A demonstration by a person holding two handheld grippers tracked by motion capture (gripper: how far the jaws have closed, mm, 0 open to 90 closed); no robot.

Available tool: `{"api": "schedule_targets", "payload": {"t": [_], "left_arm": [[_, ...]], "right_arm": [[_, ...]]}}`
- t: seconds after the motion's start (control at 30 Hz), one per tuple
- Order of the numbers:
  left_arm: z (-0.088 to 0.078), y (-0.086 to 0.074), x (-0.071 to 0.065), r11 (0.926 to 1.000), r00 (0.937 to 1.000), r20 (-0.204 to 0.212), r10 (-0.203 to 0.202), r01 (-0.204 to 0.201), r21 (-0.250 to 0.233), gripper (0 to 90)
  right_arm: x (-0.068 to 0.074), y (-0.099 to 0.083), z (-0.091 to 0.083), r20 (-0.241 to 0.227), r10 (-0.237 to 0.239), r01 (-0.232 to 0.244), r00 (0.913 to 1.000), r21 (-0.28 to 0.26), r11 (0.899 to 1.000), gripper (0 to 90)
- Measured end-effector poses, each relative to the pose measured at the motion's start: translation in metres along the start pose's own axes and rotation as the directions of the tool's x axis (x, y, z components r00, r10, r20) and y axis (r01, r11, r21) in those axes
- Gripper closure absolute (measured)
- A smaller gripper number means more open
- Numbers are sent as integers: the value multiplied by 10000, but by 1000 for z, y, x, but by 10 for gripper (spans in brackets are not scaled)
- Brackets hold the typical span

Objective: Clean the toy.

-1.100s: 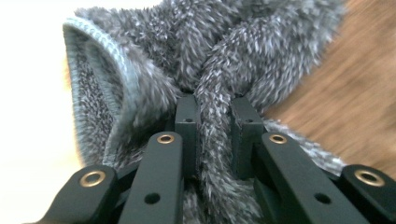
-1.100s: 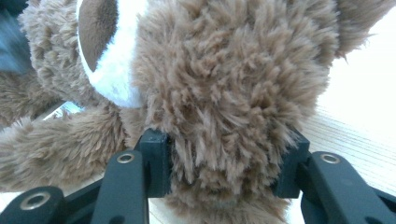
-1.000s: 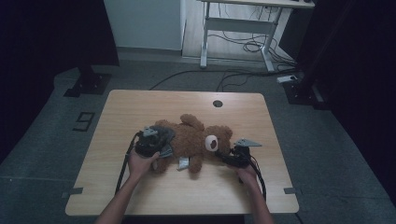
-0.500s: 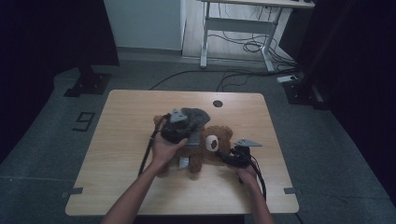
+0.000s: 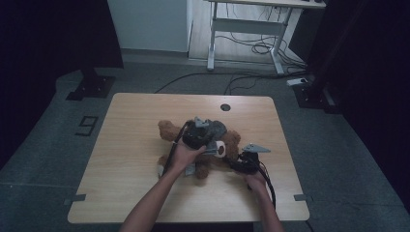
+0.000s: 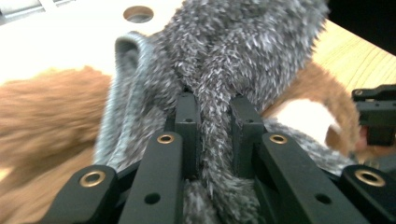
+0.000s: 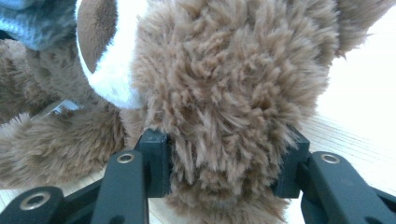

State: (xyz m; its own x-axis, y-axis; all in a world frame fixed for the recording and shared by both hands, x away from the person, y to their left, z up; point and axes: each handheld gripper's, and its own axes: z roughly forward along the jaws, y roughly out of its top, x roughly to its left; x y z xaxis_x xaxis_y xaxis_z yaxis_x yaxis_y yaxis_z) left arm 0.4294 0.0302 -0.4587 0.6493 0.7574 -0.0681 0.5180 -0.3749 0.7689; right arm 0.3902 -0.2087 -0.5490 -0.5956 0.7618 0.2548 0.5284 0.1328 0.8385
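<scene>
A brown teddy bear [image 5: 167,129] lies on the wooden table [image 5: 140,108]. My left gripper [image 5: 204,135] hovers over the bear's middle, shut on a fold of grey fuzzy cloth [image 5: 217,128]. In the left gripper view the cloth [image 6: 243,51] is pinched between the jaws of the left gripper [image 6: 215,105], with the bear [image 6: 46,102] behind. My right gripper [image 5: 241,163] rests at the bear's head end. In the right gripper view the right gripper [image 7: 224,161] is shut on a thick furry part of the bear [image 7: 224,70], beside its white muzzle [image 7: 112,79].
A round cable hole [image 5: 225,107] sits near the table's far edge. Behind the table stand a metal desk frame [image 5: 241,34], floor cables [image 5: 251,48] and black stand bases [image 5: 92,87]. The other gripper [image 6: 378,116] appears at the right of the left gripper view.
My left hand has swung right and upward from the bear's left side to above its middle, carrying the grey cloth. The right hand has stayed put.
</scene>
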Motion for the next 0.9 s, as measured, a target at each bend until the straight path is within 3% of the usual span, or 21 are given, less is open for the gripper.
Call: {"api": "schedule_targets", "payload": {"t": [0.03, 0.07, 0.1, 0.13, 0.17, 0.2, 0.3, 0.33, 0.37, 0.4, 0.5, 0.7, 0.8, 0.83, 0.87, 0.9], "left_arm": [[-12, -4, 6, 9999, 9997, -207, 89, -92, -121, 762], [-12, -4, 6, 9999, 9997, -207, 89, -92, -121, 762], [-25, -7, 12, 9995, 9985, -502, 203, -215, -222, 762], [-25, -7, 12, 9995, 9985, -502, 203, -215, -222, 761], [-37, -12, 21, 9997, 9979, -634, 104, -119, -225, 761], [-37, -12, 21, 9997, 9979, -634, 104, -119, -225, 761], [-55, -31, 43, 9991, 9939, -1068, -265, 230, -343, 761], [-55, -31, 43, 9991, 9939, -1068, -265, 230, -343, 761], [-59, -43, 54, 9978, 9911, -1206, -571, 526, -401, 761], [-59, -43, 54, 9978, 9911, -1206, -571, 526, -401, 761], [-62, -61, 71, 9944, 9850, -1372, -1048, 1015, -303, 760], [-60, -76, 83, 9924, 9782, -1680, -1219, 1234, -16, 756], [-64, -72, 86, 9909, 9777, -1625, -1327, 1343, -12, 754], [-69, -62, 84, 9929, 9784, -1690, -1189, 1181, -146, 754], [-69, -62, 84, 9929, 9784, -1690, -1189, 1181, -146, 755], [-74, -46, 80, 9948, 9807, -1675, -1008, 971, -300, 755]], "right_arm": [[0, 0, 0, 18, -25, 25, 10000, 8, 10000, 508], [0, 0, 0, 18, -25, 25, 10000, 8, 10000, 508], [0, 0, 0, 3, 31, -31, 10000, -13, 10000, 508], [0, 0, 0, -13, 52, -52, 10000, -31, 10000, 508], [-1, 0, 0, -23, 64, -64, 10000, -33, 10000, 508], [-1, 0, 0, -23, 64, -64, 10000, -33, 10000, 508], [-1, 0, 0, -44, 100, -100, 9999, -13, 9999, 508], [-1, 0, 0, -44, 100, -100, 9999, -13, 9999, 508], [-1, 0, 0, -43, 82, -82, 10000, -33, 10000, 508], [-1, 0, 0, -43, 82, -82, 10000, -33, 10000, 508], [-1, 0, 0, -51, 141, -142, 9999, -31, 9999, 508], [-1, 1, 4, 35, 187, -186, 9998, -163, 9997, 511], [1, 1, 6, 168, 110, -106, 9998, -201, 9997, 514], [1, 2, 7, 232, 92, -87, 9997, -210, 9997, 514], [1, 2, 7, 232, 92, -87, 9997, -210, 9997, 514], [0, 3, 8, 286, 111, -103, 9995, -256, 9996, 514]]}}
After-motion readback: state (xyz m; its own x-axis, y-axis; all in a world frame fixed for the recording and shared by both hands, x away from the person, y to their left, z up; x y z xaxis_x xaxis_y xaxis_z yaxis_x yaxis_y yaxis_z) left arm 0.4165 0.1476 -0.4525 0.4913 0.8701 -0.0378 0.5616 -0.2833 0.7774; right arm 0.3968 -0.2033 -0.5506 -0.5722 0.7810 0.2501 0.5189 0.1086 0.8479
